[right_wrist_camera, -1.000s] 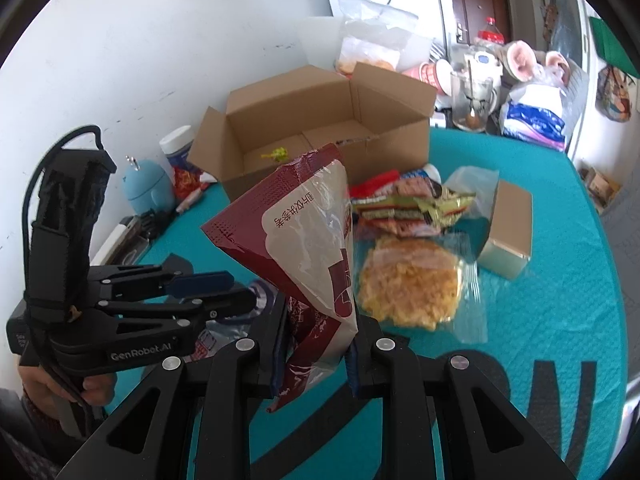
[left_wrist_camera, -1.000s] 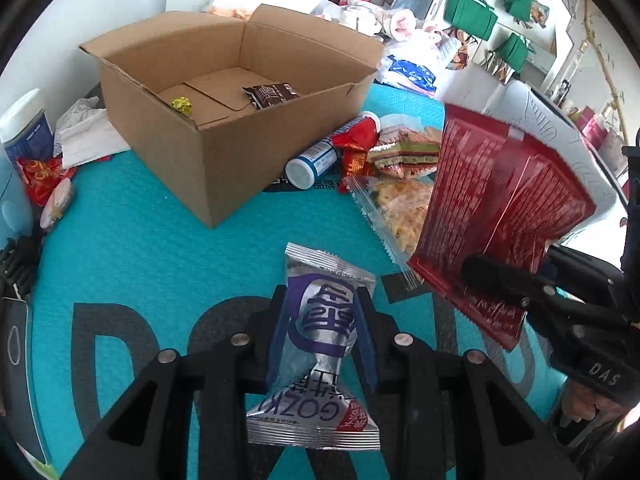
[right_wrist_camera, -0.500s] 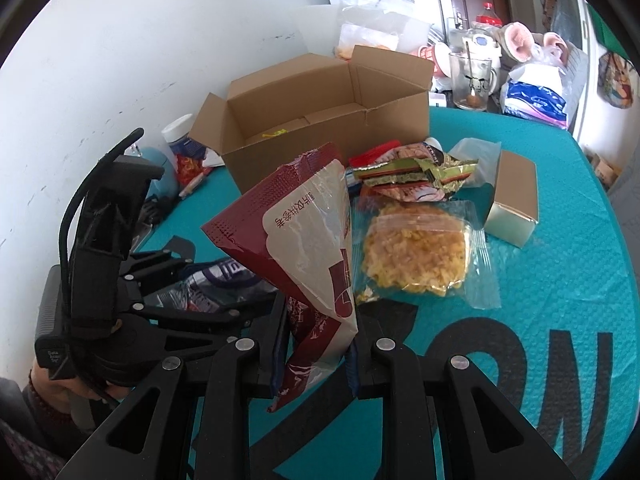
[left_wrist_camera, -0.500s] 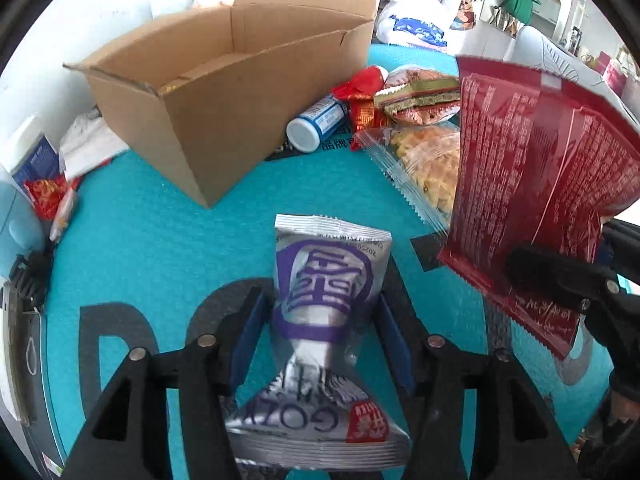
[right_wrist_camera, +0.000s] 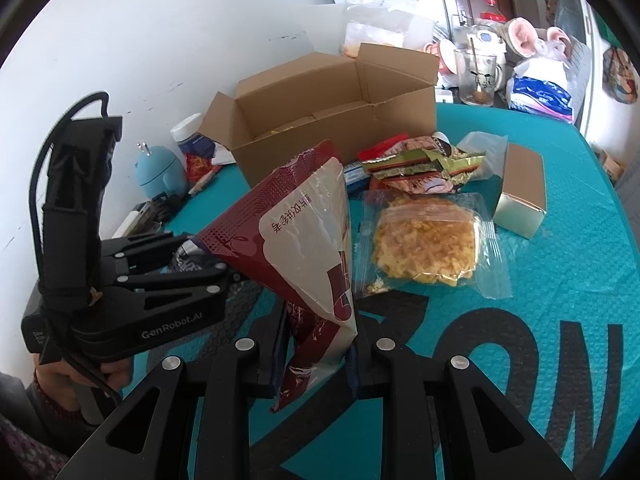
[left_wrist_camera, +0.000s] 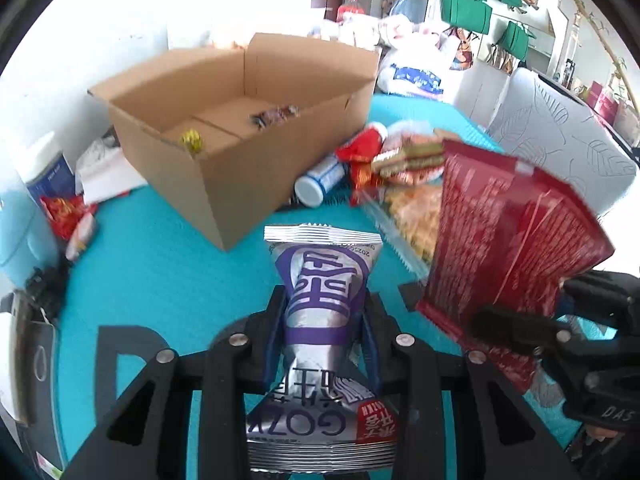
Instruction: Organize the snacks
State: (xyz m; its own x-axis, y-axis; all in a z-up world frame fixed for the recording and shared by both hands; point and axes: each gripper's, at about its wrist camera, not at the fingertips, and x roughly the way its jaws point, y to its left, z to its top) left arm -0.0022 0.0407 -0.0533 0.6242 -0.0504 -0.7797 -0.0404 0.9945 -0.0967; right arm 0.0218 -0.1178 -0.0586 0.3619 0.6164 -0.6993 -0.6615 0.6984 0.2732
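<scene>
A silver and purple snack packet [left_wrist_camera: 324, 264] stands upright between the fingers of my left gripper [left_wrist_camera: 323, 304], above the teal mat. Its jaws are closing and the pads press on the packet's sides. My right gripper [right_wrist_camera: 320, 320] is shut on the lower end of a dark red snack bag [right_wrist_camera: 296, 236], held up to the right of the left gripper; the same red bag [left_wrist_camera: 508, 240] fills the right of the left wrist view. The open cardboard box [left_wrist_camera: 240, 168] stands beyond both, with a yellow sweet [left_wrist_camera: 191, 139] and a dark wrapper [left_wrist_camera: 276, 114] inside.
To the right of the box lie a white bottle [left_wrist_camera: 320, 184], a pile of red and green wrappers [right_wrist_camera: 420, 164], a clear bag of yellow crisps [right_wrist_camera: 428, 236] and a small gold carton [right_wrist_camera: 520, 196]. A blue round gadget [right_wrist_camera: 160, 172] and a jar stand by the wall on the left.
The left jaws spread around the silver packet half a second ago and have closed on it again; it now sits further forward between the fingers. The right gripper still holds the red bag.
</scene>
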